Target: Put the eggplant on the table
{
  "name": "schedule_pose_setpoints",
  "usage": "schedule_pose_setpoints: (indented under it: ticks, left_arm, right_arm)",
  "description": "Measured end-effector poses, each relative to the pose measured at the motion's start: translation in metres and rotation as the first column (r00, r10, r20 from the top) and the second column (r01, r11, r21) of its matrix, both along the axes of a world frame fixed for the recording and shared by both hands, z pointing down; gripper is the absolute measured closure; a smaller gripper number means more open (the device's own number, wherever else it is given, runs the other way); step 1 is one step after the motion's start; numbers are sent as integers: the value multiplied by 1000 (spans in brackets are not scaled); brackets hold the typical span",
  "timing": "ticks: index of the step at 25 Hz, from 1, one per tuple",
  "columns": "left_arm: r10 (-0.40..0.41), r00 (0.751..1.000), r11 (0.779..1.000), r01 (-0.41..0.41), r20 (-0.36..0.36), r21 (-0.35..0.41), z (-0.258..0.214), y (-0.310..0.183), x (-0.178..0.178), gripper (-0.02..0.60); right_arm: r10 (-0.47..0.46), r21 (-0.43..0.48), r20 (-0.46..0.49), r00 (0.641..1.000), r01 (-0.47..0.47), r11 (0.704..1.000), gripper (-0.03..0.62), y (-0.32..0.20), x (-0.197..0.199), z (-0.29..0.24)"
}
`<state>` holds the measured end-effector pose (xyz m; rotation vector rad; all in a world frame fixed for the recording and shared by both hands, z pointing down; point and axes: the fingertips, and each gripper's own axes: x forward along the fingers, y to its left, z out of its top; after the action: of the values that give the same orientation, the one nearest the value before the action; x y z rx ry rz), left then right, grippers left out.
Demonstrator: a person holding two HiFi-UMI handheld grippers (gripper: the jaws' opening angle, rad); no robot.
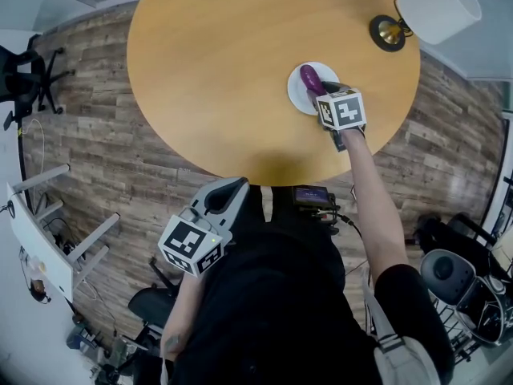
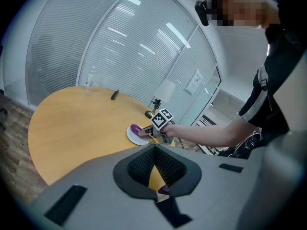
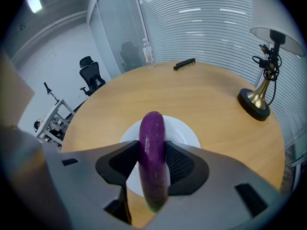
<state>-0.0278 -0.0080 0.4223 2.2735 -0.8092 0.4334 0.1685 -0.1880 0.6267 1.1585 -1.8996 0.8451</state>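
Note:
A long purple eggplant (image 3: 153,157) sits lengthwise between the pads of my right gripper (image 3: 153,145), which is shut on it. It hangs just over a small white plate (image 3: 184,131) on the round wooden table (image 3: 211,99). From the head view, the right gripper (image 1: 322,87) holds the eggplant (image 1: 309,77) above the plate (image 1: 296,96) near the table's right front edge. My left gripper (image 1: 232,189) stays back by the person's body, off the table's near edge, its jaws together and empty. From the left gripper (image 2: 154,147) view, the plate (image 2: 134,137) and eggplant (image 2: 136,128) lie ahead.
A brass desk lamp (image 1: 433,10) with a white shade stands on the table's far right. A black pen-like object (image 3: 184,63) and a clear bottle (image 3: 148,54) rest at the far rim. An office chair (image 1: 32,70) stands on the wood floor at left.

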Motion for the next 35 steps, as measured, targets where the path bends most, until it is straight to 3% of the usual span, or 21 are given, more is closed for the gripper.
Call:
schedule_pose_setpoints:
  ticks: [11, 20, 35]
  left_arm:
    - [-27, 1000, 999, 27, 13, 31, -12, 10, -4, 571]
    - [-18, 1000, 998, 17, 19, 59, -20, 19, 1, 571]
    - [53, 999, 994, -53, 9, 93, -23, 32, 48, 571]
  right_arm:
    - [-3, 0, -6, 1000, 3, 1000, 404, 0, 1, 1]
    - [-19, 48, 21, 1000, 18, 999, 355, 5, -3, -23]
    - [-13, 76, 141, 990, 2, 997, 355, 94, 21, -66]
